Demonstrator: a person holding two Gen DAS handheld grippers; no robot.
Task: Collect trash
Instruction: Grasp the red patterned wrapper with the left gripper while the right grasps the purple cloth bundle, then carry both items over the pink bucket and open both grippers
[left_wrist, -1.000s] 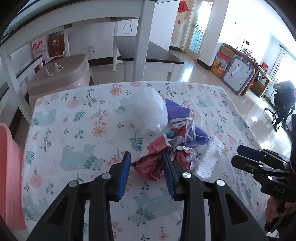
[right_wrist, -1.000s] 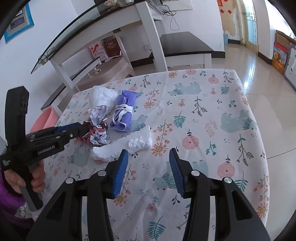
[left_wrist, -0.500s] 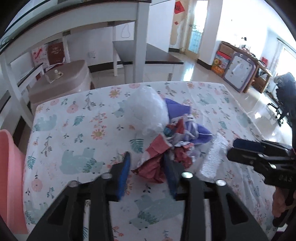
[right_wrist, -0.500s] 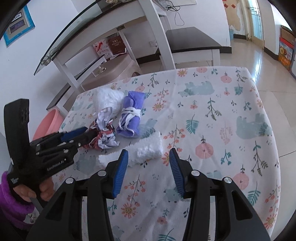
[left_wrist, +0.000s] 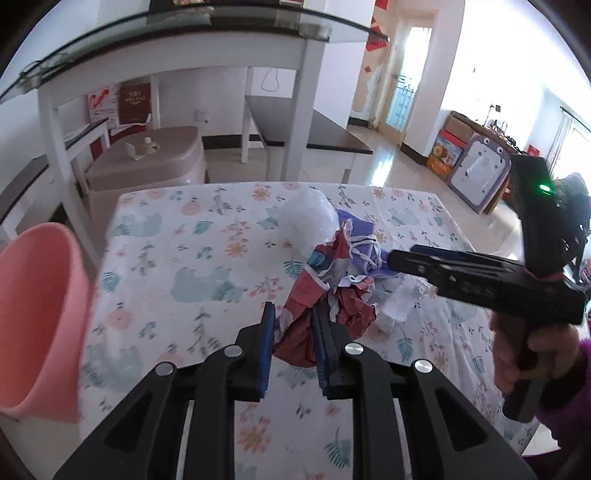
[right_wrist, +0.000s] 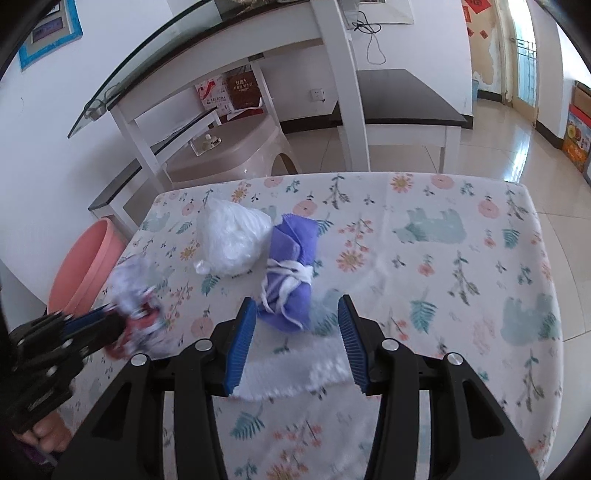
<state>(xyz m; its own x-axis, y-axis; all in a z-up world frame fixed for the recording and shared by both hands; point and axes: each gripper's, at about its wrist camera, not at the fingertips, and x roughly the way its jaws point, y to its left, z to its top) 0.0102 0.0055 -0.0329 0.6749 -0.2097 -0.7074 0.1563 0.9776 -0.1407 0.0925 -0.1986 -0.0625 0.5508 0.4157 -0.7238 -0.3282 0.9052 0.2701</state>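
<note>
**Right wrist view: jaws spread over white padding**

The right gripper (right_wrist: 295, 339) has its jaws wide apart above a white fluffy strip (right_wrist: 291, 373) on the floral counter (right_wrist: 461, 266). Just beyond lies a purple cloth bundle (right_wrist: 291, 266) tied with white string, touching a crumpled white plastic bag (right_wrist: 231, 238). At lower left, the left gripper (right_wrist: 99, 325) clamps blurred red-and-white crumpled paper (right_wrist: 138, 314). A pink basin (right_wrist: 86, 266) sits past the counter's left edge.

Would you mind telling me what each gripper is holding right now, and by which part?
The left gripper pinches the red crumpled wrapper at its near lower end. The right gripper is open over the white foam strip, holding nothing.
</note>
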